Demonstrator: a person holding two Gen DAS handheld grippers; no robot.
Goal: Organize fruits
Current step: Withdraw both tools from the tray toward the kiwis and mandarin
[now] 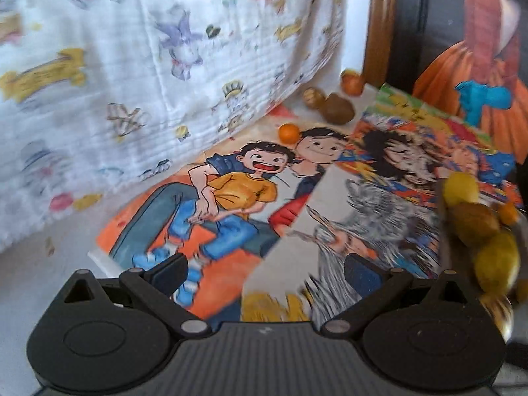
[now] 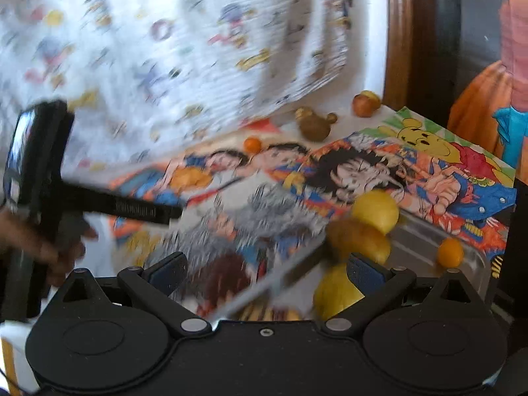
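Observation:
A metal tray (image 2: 475,260) at the right holds yellow lemons (image 2: 374,211), a brown fruit (image 2: 358,241) and a small orange (image 2: 449,252); it shows blurred in the left wrist view (image 1: 510,323) with its fruits (image 1: 475,221). Loose at the back lie a small orange (image 1: 288,132), a brown kiwi (image 1: 338,109), a walnut-like fruit (image 1: 313,97) and a tangerine (image 1: 351,82). My left gripper (image 1: 264,272) is open and empty above the cartoon posters. My right gripper (image 2: 267,272) is open and empty beside the tray's near corner.
Cartoon posters (image 1: 237,198) cover the table. A printed white cloth (image 1: 132,66) hangs at the left and back. A wooden frame (image 1: 379,23) and an orange-dressed figure (image 1: 488,66) stand at the back right. The left gripper's body and the hand show in the right wrist view (image 2: 39,198).

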